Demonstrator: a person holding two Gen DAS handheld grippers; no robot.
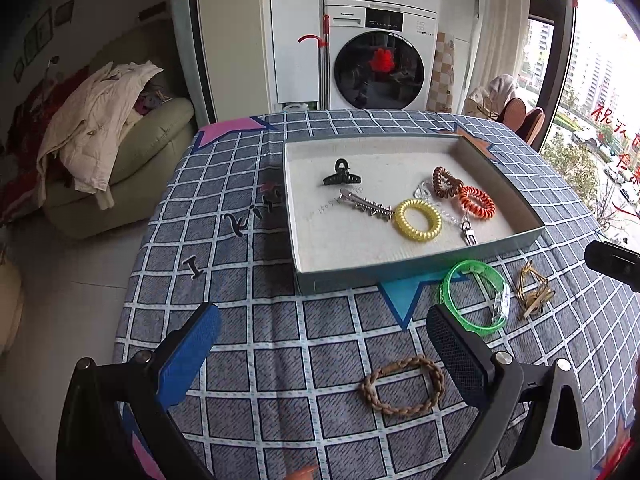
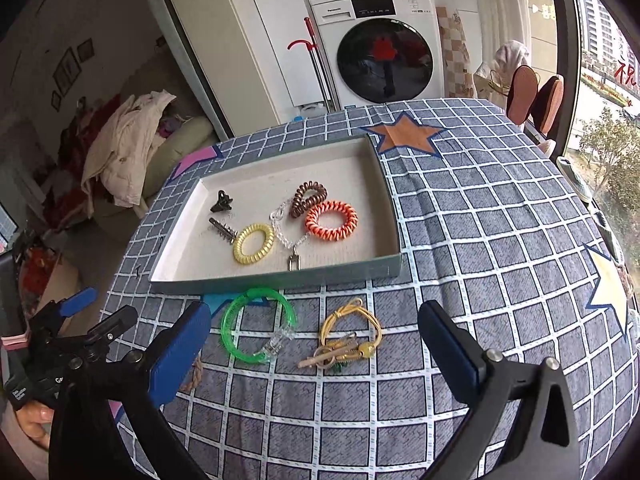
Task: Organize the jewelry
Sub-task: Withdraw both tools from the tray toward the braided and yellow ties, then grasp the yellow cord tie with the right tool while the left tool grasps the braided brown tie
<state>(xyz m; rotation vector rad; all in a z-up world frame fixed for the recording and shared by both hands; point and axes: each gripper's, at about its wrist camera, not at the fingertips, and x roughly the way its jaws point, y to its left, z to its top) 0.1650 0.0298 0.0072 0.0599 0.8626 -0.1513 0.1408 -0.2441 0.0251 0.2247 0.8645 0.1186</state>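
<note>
A shallow box tray (image 1: 416,274) (image 2: 276,278) on the checked tablecloth holds a black claw clip (image 1: 342,176), a spiked metal clip (image 1: 366,204), a yellow coil tie (image 1: 417,219) (image 2: 254,243), an orange coil tie (image 1: 477,201) (image 2: 331,221), a brown coil tie (image 1: 445,182) and a clear chain (image 2: 285,229). On the cloth in front lie a green bangle (image 1: 474,298) (image 2: 258,326), a yellow cord bundle (image 1: 533,295) (image 2: 350,336) and a braided brown bracelet (image 1: 403,385). My left gripper (image 1: 324,354) is open above the braided bracelet. My right gripper (image 2: 314,344) is open, with the green bangle and the cord bundle between its fingers.
A washing machine (image 1: 380,64) stands behind the table. A sofa with piled clothes (image 1: 104,136) is on the left. A window (image 1: 592,92) is on the right. The table's left edge (image 1: 132,272) drops to the floor. The left gripper body (image 2: 68,344) shows in the right wrist view.
</note>
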